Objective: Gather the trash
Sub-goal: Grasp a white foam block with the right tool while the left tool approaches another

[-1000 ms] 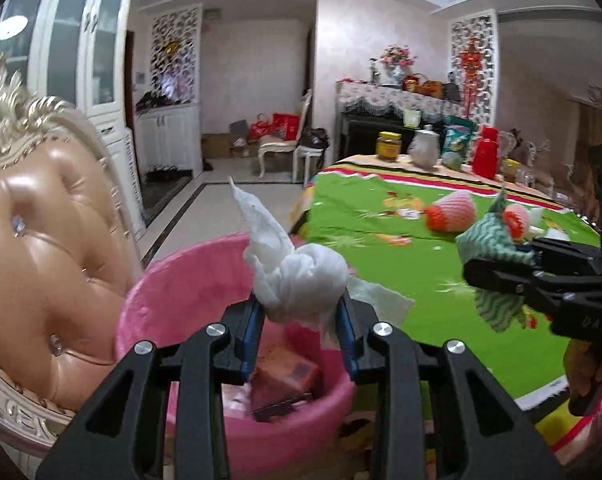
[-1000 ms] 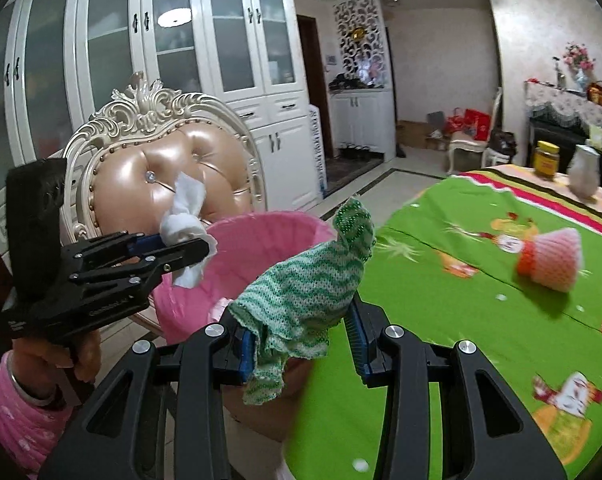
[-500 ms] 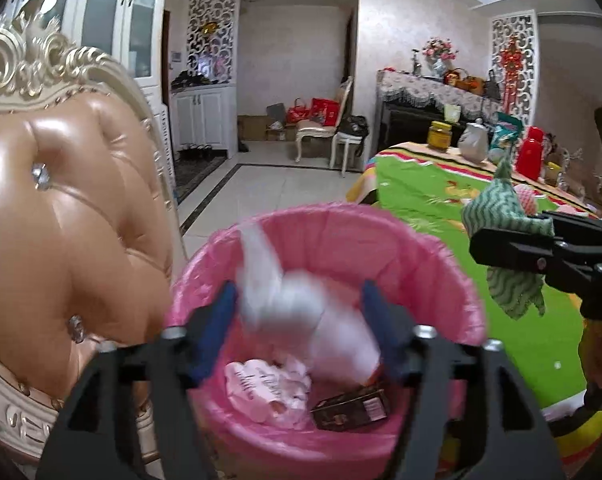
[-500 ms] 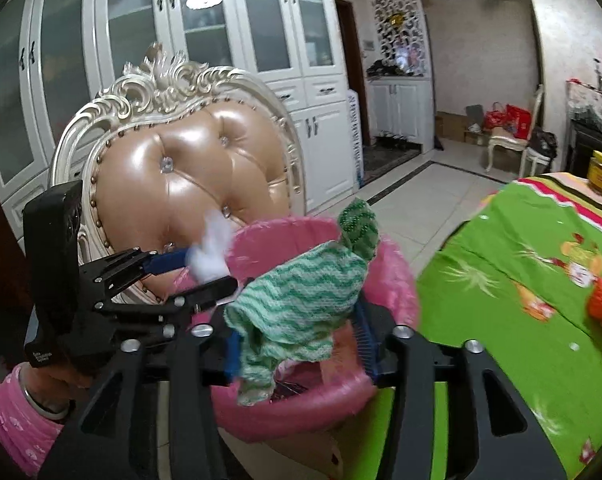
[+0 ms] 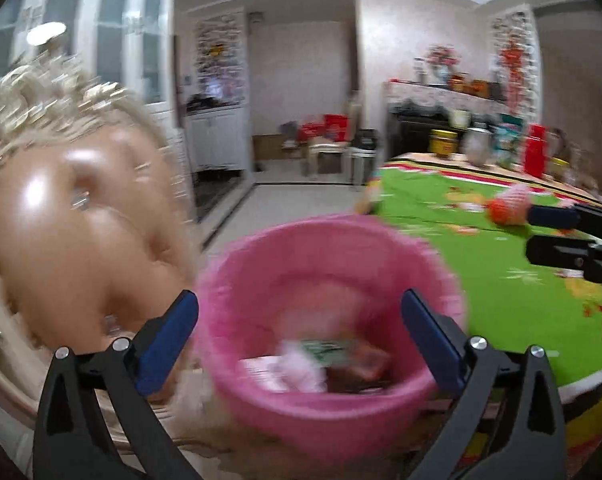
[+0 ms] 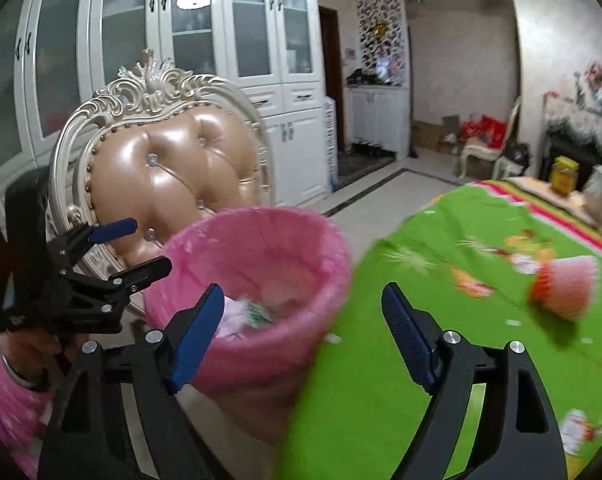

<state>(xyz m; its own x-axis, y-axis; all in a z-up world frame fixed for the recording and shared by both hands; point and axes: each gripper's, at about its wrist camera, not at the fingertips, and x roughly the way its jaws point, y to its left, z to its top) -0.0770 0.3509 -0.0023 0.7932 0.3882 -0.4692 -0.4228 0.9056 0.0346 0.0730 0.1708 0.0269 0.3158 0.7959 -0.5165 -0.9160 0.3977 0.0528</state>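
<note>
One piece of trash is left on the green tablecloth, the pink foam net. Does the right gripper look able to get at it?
Probably yes: the right gripper is open and empty, and nothing stands between it and the foam net.

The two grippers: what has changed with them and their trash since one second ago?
Both let go. The left gripper dropped its white tissue and the right gripper its green mesh cloth into the pink bin; both now stand open and empty. The bin, the chair and the pink foam net on the green tablecloth stayed.
</note>
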